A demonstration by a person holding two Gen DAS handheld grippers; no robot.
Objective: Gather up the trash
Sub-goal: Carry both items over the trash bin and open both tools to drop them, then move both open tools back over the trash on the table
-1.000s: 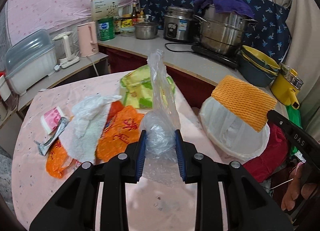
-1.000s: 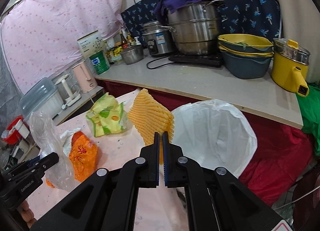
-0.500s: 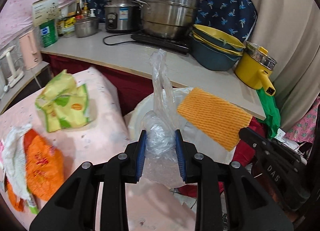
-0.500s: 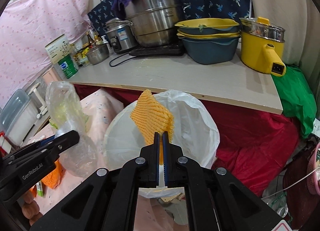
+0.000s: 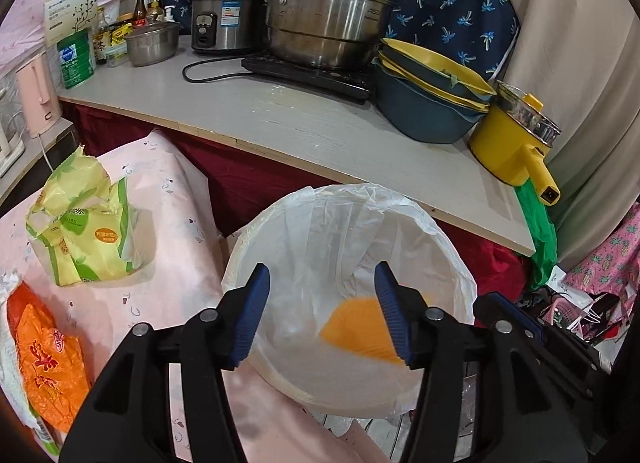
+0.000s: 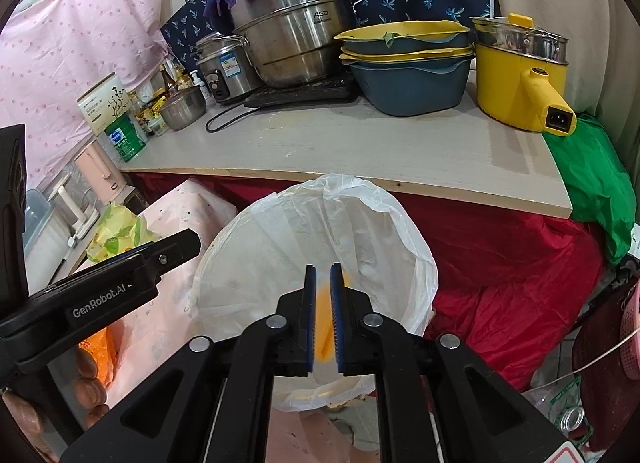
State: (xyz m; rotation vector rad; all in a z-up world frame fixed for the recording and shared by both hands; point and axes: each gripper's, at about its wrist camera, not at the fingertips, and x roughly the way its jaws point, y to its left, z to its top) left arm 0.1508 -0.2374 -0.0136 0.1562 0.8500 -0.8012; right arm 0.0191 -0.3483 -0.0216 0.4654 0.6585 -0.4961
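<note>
A pink-clothed desk (image 5: pixel 160 191) meets a grey counter (image 5: pixel 320 131) crowded with pots; the lined bin (image 5: pixel 436 231) stands at the desk's edge, orange foam net (image 5: pixel 356 323) blurred inside; left gripper (image 5: pixel 322 315) gapes wide, empty; right gripper (image 6: pixel 323 319) narrowly parted; only the left view shows the green wrapper (image 5: pixel 84 227) and orange bag (image 5: pixel 48 359) fully.

The orange ribbed foam sheet (image 5: pixel 360 323) is motion-blurred (partly hidden behind blue pads (image 5: pixel 394 319)); the orange printed wrapper (image 5: pixel 48 363) is cut off lower left.
</note>
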